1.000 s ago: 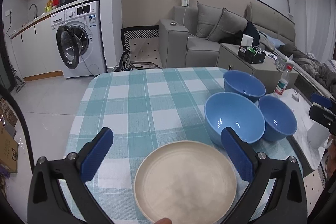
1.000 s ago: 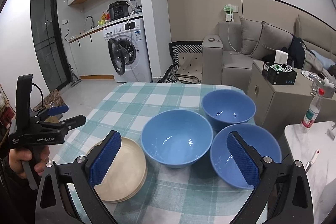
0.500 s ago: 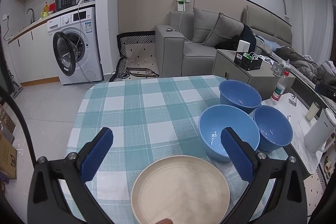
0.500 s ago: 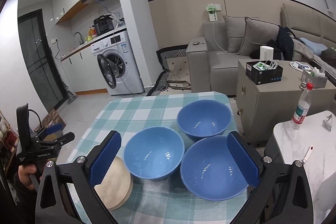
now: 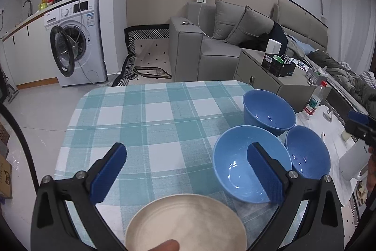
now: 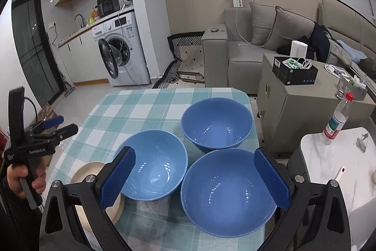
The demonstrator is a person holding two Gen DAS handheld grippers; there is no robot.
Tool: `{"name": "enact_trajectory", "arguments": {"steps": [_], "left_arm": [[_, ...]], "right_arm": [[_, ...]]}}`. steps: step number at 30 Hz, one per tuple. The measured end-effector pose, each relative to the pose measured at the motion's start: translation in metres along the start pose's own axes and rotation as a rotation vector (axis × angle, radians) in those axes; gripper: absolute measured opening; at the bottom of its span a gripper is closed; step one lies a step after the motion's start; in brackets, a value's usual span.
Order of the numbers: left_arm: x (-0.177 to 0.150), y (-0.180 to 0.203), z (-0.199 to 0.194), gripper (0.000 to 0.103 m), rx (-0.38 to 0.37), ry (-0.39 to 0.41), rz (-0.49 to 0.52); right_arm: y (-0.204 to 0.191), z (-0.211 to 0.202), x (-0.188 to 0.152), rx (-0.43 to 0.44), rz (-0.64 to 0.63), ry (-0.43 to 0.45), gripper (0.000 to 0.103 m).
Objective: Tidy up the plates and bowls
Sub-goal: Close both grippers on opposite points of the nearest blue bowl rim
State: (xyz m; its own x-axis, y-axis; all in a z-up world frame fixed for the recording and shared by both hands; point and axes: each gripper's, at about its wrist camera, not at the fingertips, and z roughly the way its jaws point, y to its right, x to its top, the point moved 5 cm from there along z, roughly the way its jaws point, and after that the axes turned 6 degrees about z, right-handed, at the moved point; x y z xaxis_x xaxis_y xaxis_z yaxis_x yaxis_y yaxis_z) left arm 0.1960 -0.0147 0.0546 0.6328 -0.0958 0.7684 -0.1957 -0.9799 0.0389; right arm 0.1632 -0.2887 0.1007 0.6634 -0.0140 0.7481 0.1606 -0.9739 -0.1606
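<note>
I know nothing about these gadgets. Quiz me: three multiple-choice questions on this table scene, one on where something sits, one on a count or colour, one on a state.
1. Where do the cream plates sit relative to the blue bowls?
A. To their left
B. Behind them
C. Inside one

2. How many blue bowls are on the checked tablecloth?
A. Two
B. Three
C. Four

3. What state are the right tongs in?
A. Shut on a bowl
C. Shut, empty
B. Open, holding nothing

Answers: 1 A, the right wrist view shows the plates left of the bowls. 2 B, three bowls cluster together. 3 B, their blue pads stand wide apart above the bowls.
</note>
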Motion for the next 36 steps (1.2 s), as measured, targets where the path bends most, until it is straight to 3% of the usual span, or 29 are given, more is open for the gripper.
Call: {"name": "enact_trajectory", "arguments": {"steps": [10, 20, 36], "left_arm": [[0.024, 0.051, 0.055, 0.103, -0.086, -0.059, 0.052], [0.039, 0.082, 0.103, 0.103, -0.118, -0.122, 0.09], [0.051, 0.097, 0.157, 0.103, -0.138, -0.191, 0.097]], "right_arm": [[0.023, 0.039, 0.005, -0.108, -0.028, -0.029, 0.102], [0.05, 0.076, 0.013, -0.086, 0.097, -0.094, 0.102], [0.074, 0.125, 0.018, -0.1, 0.148, -0.146, 0.102]]}}
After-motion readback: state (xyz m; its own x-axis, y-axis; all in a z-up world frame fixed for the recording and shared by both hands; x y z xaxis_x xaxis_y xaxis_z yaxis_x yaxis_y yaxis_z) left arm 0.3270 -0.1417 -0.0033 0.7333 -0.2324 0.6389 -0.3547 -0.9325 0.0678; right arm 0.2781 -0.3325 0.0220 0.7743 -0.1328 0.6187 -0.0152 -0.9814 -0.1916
